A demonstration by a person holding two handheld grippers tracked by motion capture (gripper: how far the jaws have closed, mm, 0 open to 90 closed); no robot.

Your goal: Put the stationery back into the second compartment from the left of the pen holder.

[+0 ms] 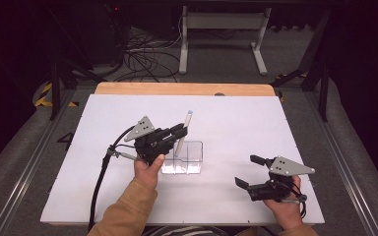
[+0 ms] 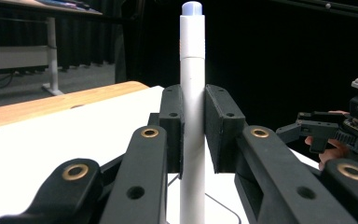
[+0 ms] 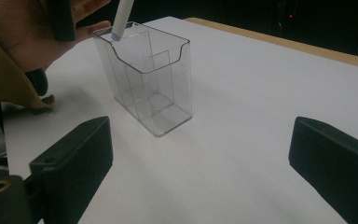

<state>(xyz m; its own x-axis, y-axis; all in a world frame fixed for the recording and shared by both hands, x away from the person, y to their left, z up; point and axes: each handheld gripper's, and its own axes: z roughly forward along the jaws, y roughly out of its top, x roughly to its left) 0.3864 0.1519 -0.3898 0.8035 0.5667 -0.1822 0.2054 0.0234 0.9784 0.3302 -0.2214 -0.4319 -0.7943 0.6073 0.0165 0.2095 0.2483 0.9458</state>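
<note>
My left gripper [image 1: 178, 132] is shut on a white pen [image 1: 183, 130] with a pale blue cap, which it holds nearly upright. In the left gripper view the pen [image 2: 192, 93] stands between the two black pads [image 2: 171, 126]. A clear plastic holder [image 1: 187, 158] with inner dividers stands at the middle of the white table [image 1: 236, 123]. In the right gripper view the pen's lower end [image 3: 121, 21] sits at the rim of the holder [image 3: 144, 79], at its far corner. My right gripper [image 1: 246, 170] rests to the right of the holder, jaws wide open and holding nothing [image 3: 200, 158].
The left hand [image 3: 23, 32] and its tan sleeve [image 1: 128, 206] are beside the holder. A wooden strip [image 1: 177, 89] runs along the table's far edge. Behind it are a white frame [image 1: 221, 34] and loose cables [image 1: 142, 59] on the floor.
</note>
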